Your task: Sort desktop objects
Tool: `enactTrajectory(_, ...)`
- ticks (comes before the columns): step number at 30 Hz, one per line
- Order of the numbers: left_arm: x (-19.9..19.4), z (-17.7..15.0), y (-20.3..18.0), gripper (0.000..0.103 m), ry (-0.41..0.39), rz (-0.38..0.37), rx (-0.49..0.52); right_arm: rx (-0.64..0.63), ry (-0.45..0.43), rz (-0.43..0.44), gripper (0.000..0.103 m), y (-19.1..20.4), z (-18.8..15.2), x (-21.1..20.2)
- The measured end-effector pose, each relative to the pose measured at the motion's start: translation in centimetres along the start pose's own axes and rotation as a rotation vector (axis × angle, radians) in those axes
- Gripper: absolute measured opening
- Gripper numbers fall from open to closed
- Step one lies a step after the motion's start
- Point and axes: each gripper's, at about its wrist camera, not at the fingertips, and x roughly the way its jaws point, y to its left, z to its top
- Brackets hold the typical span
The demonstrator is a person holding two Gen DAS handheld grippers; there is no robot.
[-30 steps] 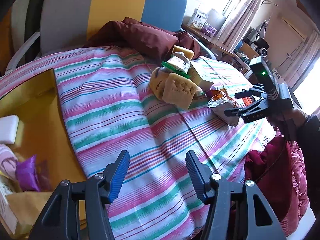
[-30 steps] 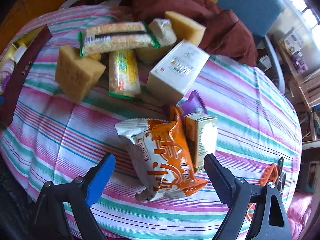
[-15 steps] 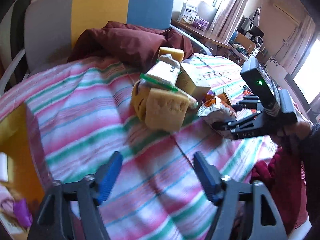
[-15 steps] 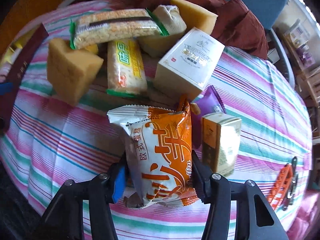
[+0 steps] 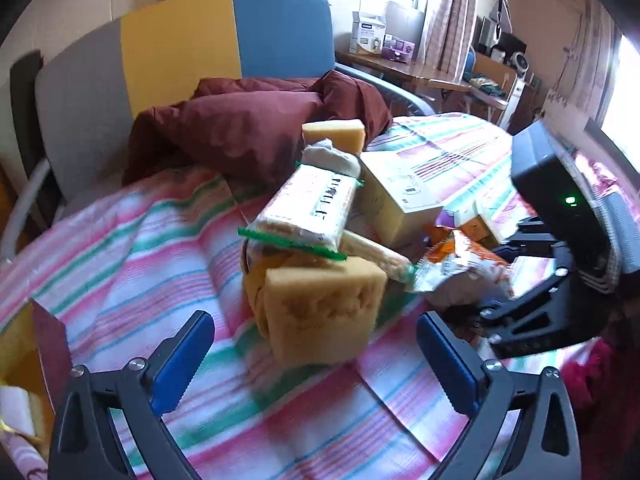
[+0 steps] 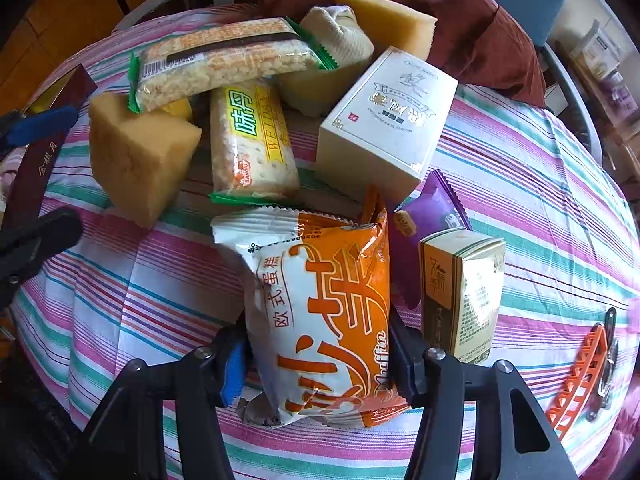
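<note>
Two grippers at work: we hold one snack bag and reach for a sponge.

Our right gripper (image 6: 316, 364) has its jaws on the orange muffin bag (image 6: 320, 312), though they are easing slightly apart; we judge it is gripped low so it lifts clear of the pile. Our left gripper (image 5: 316, 356) comes in with jaws opening wide and empty, lined up on the near sponge (image 5: 320, 312), probably because it stands free at the pile's edge. On the striped surface (image 6: 540, 168) we count three sponges, two green-edged cracker packs, two boxes, one purple sachet (image 6: 434, 208) and one rolled sock (image 6: 340, 36). A gold-lined box (image 5: 28, 344) at the left already holds items; likely the sorting bin.
</note>
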Motion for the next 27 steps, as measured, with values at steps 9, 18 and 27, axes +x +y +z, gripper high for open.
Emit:
enactTrajectory(9,3.1,0.7,-1.9,0.103,0.021,0.108,0.095,-0.005,0.007,-0.005,0.06,0.3,-0.3,-0.1)
enactTrajectory(18,3.7,0.2,0.0,0.063,0.049,-0.002,0.007,-0.007,0.011,0.0,0.06,0.6,-0.2,-0.4)
enactTrajectory(27,-1.6,-3.8,1.6,0.061,0.0,-0.086,-0.069,-0.019,-0.004,0.032,0.057,1.1,0.0,-1.0)
